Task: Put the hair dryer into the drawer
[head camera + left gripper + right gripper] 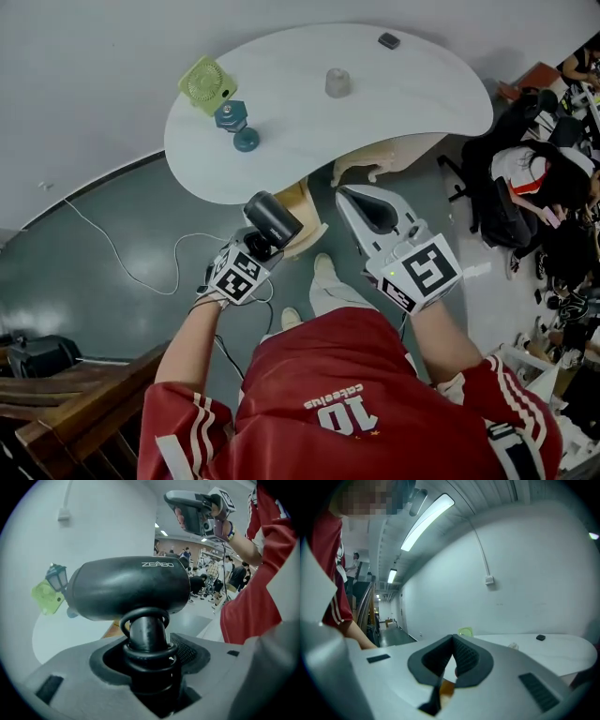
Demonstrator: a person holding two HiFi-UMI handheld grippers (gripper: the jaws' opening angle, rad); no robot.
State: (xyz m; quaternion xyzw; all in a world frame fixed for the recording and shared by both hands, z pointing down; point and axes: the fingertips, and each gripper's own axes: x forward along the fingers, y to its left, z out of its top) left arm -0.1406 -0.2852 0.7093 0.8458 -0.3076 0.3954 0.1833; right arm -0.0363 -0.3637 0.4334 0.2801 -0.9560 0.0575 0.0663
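Observation:
My left gripper (257, 247) is shut on the handle of a black hair dryer (274, 217), whose barrel points up and away toward the table. In the left gripper view the hair dryer (131, 587) fills the middle, and its handle stands clamped in my left gripper (149, 654). My right gripper (352, 197) hangs to the right of it, jaws pressed together with nothing between them. In its own view the right gripper (453, 639) is shut and empty. A light wooden drawer unit (304, 214) shows between the two grippers, under the table's edge; its inside is hidden.
A white curved table (412, 84) carries a green fan (207, 84), a teal lantern (234, 119), a glass cup (337, 82) and a small dark block (389, 40). A cable (122, 258) trails over the floor. People sit at the right (530, 183). Wooden rails (66, 398) stand lower left.

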